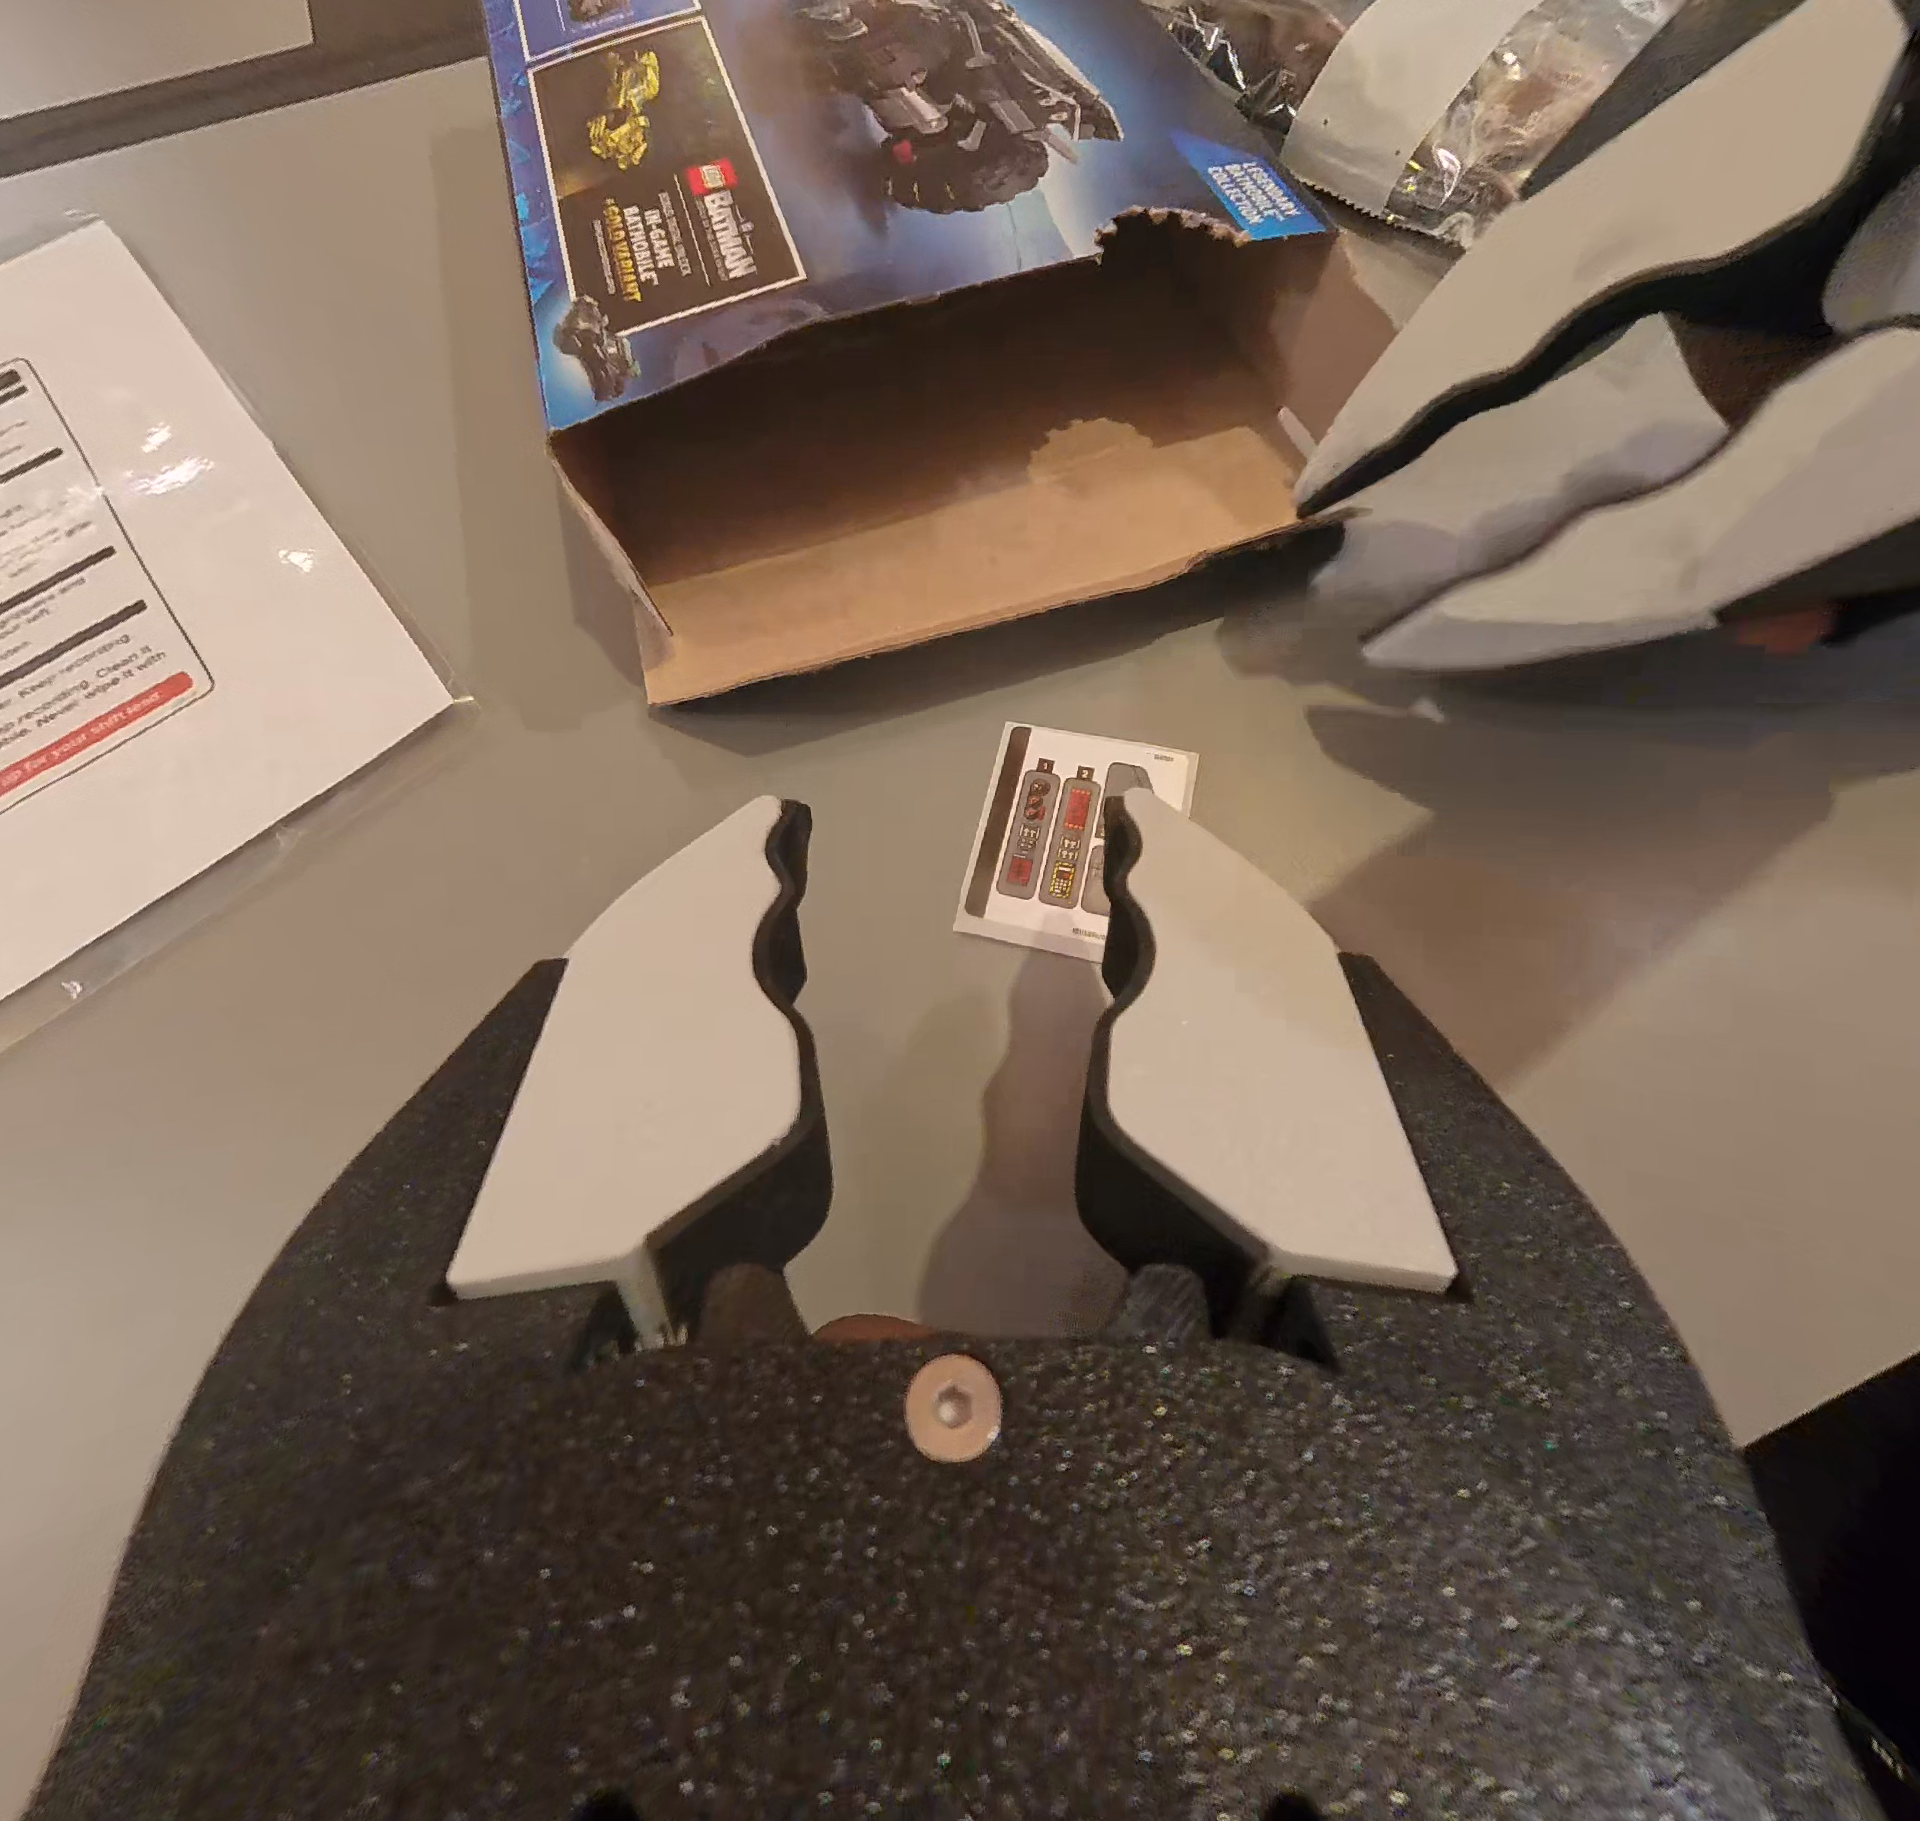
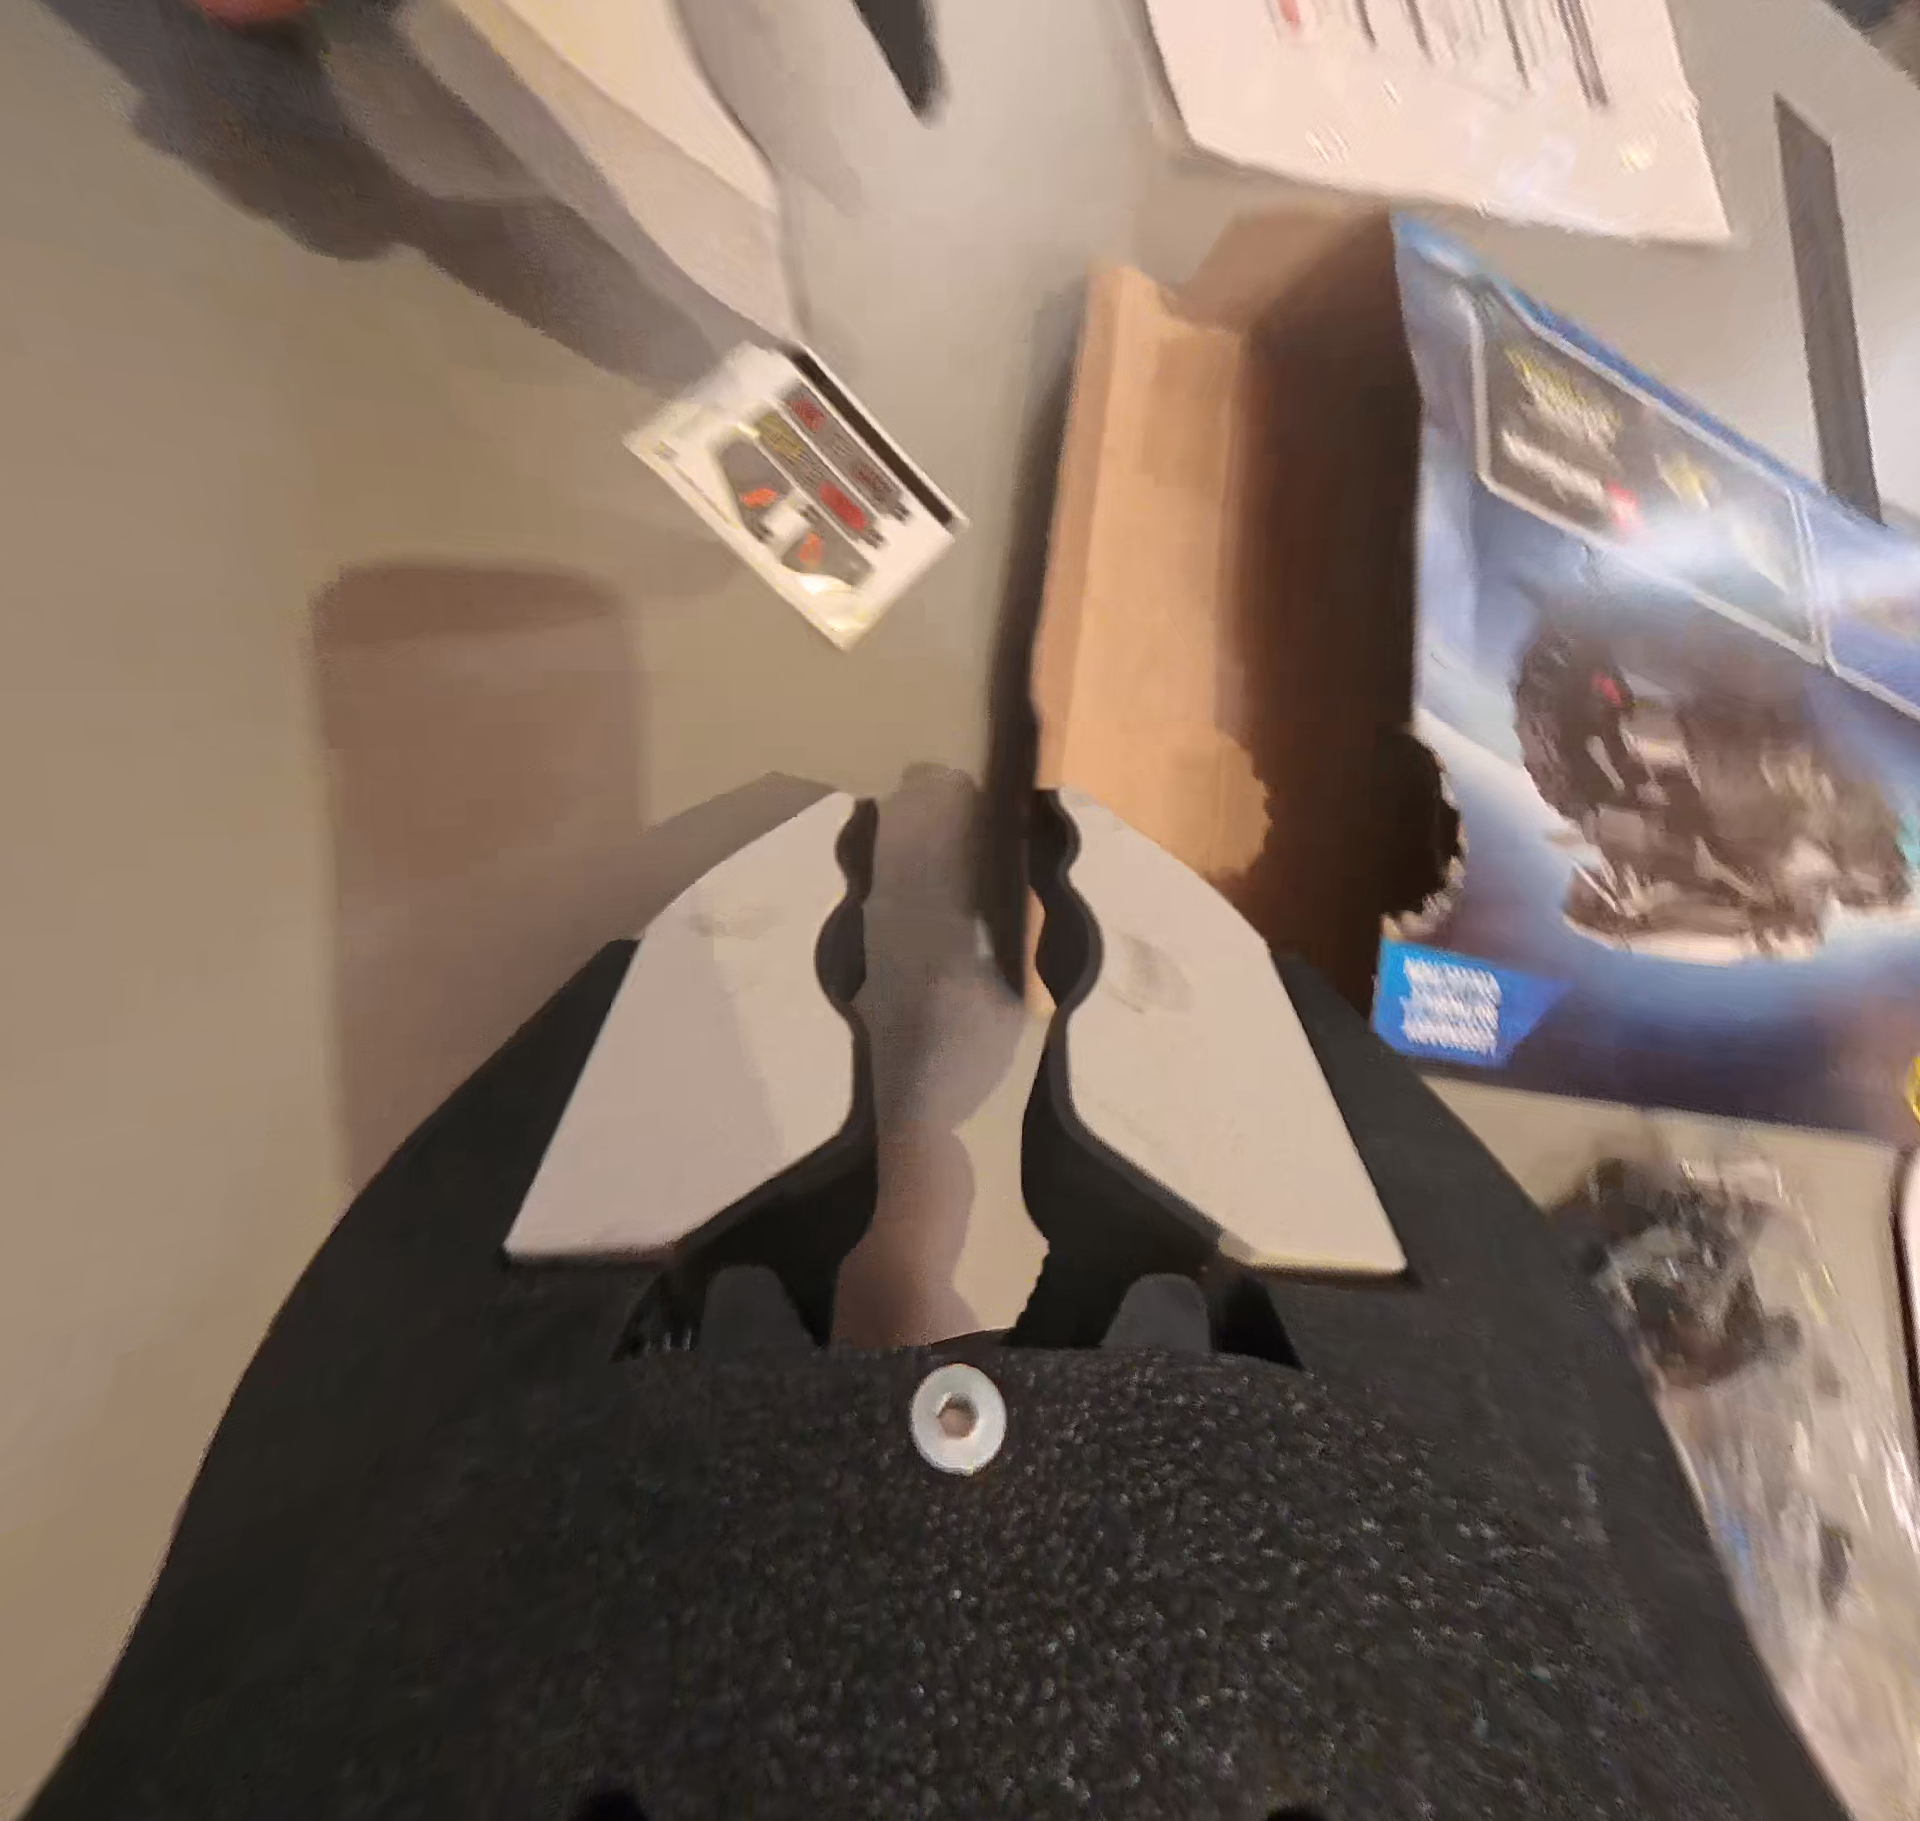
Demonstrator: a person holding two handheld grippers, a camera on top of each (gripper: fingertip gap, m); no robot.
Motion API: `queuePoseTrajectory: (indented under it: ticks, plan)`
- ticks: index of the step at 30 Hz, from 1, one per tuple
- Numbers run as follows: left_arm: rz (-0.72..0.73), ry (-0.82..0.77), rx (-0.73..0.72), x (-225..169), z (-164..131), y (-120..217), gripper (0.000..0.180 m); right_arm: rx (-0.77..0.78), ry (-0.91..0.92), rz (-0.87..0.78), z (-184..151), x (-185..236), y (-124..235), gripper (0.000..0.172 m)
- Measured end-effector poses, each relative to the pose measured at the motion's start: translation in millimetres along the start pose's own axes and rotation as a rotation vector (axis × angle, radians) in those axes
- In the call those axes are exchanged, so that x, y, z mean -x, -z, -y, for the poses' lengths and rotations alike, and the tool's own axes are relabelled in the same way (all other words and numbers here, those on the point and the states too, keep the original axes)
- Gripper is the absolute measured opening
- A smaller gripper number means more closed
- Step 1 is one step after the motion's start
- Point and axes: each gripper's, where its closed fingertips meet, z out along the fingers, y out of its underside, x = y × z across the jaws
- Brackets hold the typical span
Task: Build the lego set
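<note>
While our left gripper [image 1: 951,815] hung spread and empty over the sticker sheet [image 1: 1049,852] on the table [image 1: 312,1096], our right gripper [image 2: 951,815], also parted and empty, sat beside the box [image 1: 935,483] flap; slide under an edge, probably.

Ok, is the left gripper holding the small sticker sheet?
No, the left gripper is open above the table, and the sticker sheet lies flat there.
</note>
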Motion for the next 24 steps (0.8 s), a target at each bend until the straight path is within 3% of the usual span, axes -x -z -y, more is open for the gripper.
queuePoseTrajectory:
  ticks: [7, 11, 16, 24]
  plan:
    - [0.005, -0.043, 0.073, 1, -13, 6, 0.055, -0.058, 0.089, 0.190, 34, 45, -24, 0.045]
    - [0.029, 0.008, 0.003, 8, 2, 15, 0.054, -0.064, 0.060, 0.237, 50, 47, -37, 0.057]
    - [0.029, 0.004, -0.049, 6, 15, 27, 0.054, 0.016, -0.043, 0.368, 47, 54, -47, 0.073]
    - [0.013, 0.000, -0.046, 1, 16, 25, 0.053, 0.064, -0.137, 0.469, 46, 66, -39, 0.075]
